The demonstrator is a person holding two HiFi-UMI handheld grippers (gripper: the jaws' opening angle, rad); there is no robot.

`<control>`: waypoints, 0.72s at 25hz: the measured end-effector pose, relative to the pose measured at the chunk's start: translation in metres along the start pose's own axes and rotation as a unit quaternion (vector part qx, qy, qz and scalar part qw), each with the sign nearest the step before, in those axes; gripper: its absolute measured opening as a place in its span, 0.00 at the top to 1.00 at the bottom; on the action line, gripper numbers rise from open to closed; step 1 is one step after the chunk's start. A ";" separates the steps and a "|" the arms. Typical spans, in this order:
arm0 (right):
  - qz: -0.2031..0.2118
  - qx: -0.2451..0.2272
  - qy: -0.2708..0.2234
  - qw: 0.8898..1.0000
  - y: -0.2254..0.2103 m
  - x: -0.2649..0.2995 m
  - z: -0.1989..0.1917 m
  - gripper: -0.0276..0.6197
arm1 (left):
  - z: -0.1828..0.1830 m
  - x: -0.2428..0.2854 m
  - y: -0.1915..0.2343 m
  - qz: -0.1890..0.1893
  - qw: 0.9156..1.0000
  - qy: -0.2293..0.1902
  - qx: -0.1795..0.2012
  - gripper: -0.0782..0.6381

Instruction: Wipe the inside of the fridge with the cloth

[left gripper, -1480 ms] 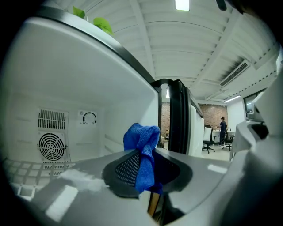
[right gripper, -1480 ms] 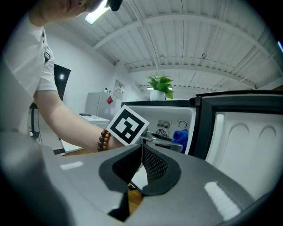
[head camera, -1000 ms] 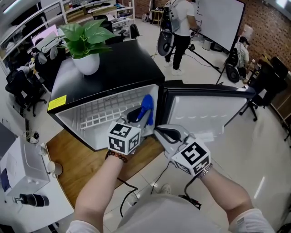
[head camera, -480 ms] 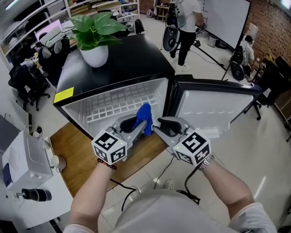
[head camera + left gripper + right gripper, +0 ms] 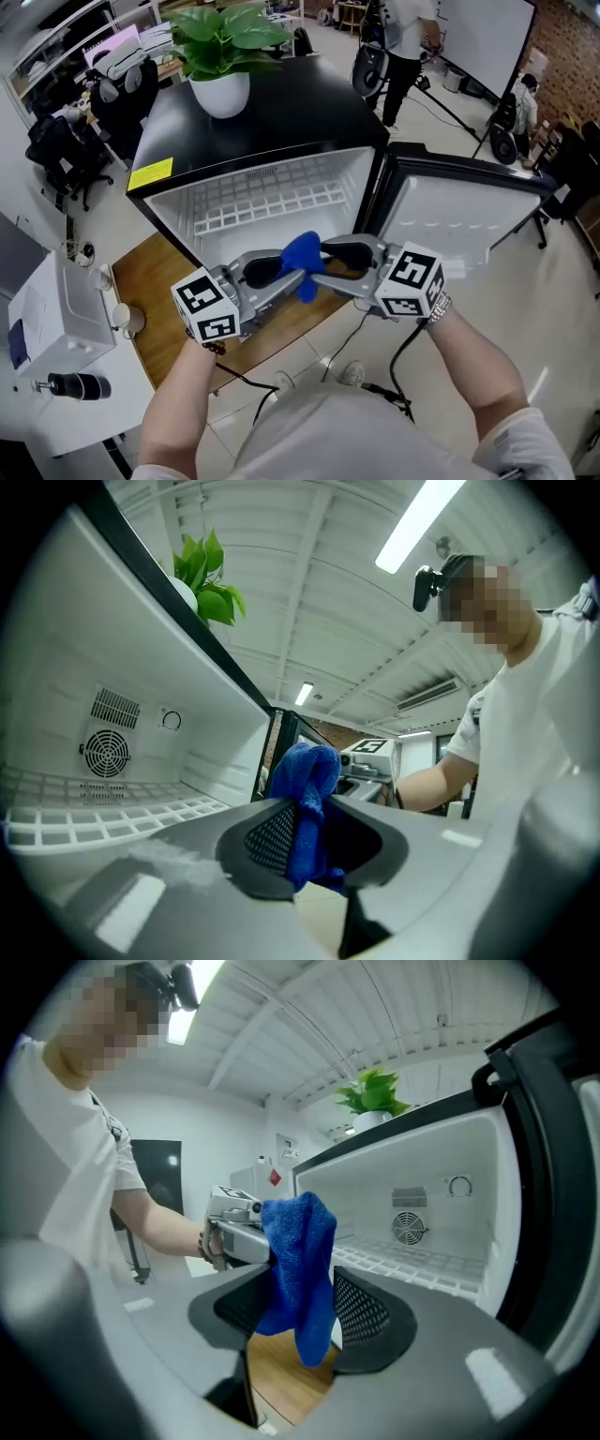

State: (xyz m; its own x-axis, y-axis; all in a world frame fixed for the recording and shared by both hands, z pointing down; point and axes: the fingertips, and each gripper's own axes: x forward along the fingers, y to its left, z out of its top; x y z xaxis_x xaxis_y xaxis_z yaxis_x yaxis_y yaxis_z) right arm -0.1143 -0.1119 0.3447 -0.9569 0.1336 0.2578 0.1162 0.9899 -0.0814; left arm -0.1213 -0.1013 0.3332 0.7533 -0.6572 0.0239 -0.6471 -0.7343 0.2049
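- Blue terry cloth (image 5: 302, 262), soft, nubby and bunched into a limp fold; hung in mid-air just outside the lower front edge of the fridge (image 5: 180, 220), not yet inside.
- Pinched near one end by the left gripper (image 5: 314, 847), black mesh-textured pads closed on the fabric.
- Draped as well through the right gripper (image 5: 298, 1321), jaws opening wide, pads standing clear of the fabric on both sides.
- Judged at risk with a single narrow pinch holding: could slip or be tugged free under a hard rub against the liner.
- Could also snag its loops on the white wire shelf (image 5: 262, 199), an open rigid grid, and drag it.
- Smooth white plastic walls, glossy black top, and a stiff door (image 5: 459, 223) standing open at the fridge's right edge; might be knocked by the right gripper nearby.
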 end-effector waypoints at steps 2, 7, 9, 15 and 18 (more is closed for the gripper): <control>0.035 -0.002 0.004 0.999 0.012 0.007 0.002 0.64 | -0.002 -0.008 -0.007 -0.017 1.000 0.005 -0.010 0.77; 0.073 -0.025 0.010 0.997 0.033 0.024 0.003 0.71 | -0.008 -0.026 -0.009 -0.010 1.000 0.017 -0.012 0.77; 0.071 -0.033 0.007 0.997 0.037 0.031 0.002 0.79 | -0.011 -0.034 -0.005 0.008 1.000 0.023 -0.005 0.77; 0.048 -0.044 0.003 0.998 0.041 0.056 -0.005 0.85 | -0.023 -0.056 0.008 0.073 0.996 0.043 0.020 0.74; 0.031 -0.052 0.003 0.998 0.041 0.068 -0.009 0.85 | -0.028 -0.067 0.017 0.107 0.992 0.051 0.036 0.71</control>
State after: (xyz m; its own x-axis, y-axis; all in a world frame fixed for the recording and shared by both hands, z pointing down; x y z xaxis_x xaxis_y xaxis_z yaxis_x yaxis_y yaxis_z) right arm -0.1723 -0.0616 0.3675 -0.9453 0.1952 0.2613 0.2028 0.9792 0.0021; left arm -0.1798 -0.0650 0.3627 0.6029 -0.7818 0.1591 -0.7978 -0.5919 0.1149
